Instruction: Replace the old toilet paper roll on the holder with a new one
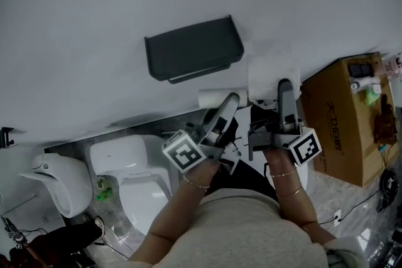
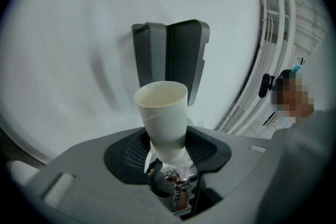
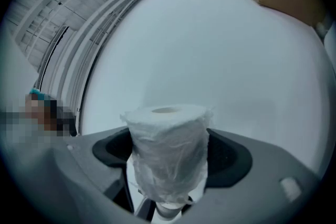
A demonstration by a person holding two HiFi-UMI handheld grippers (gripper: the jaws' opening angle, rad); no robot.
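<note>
Left gripper [image 2: 167, 150] clamps empty tube [image 2: 161, 113], right gripper [image 3: 168, 168] clamps wrapped roll [image 3: 168, 147], lower ends hidden; holder [image 1: 193, 49] on bare wall [image 1: 94, 9].

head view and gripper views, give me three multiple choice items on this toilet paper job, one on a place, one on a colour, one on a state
1. Where is the holder?
A on the floor by the toilet
B on the white wall ahead of the person
C on top of the cardboard box

2. What colour is the holder?
A white
B brown
C dark grey

3. What is the left gripper doing?
A shut on a bare empty tube
B open on nothing
C shut on a cloth

Answers:
1 B, the head view shows it fixed to the wall.
2 C, it reads dark grey in the head view and the left gripper view.
3 A, the empty tube stands between its fingers, while the wrapped roll sits in the right gripper.
</note>
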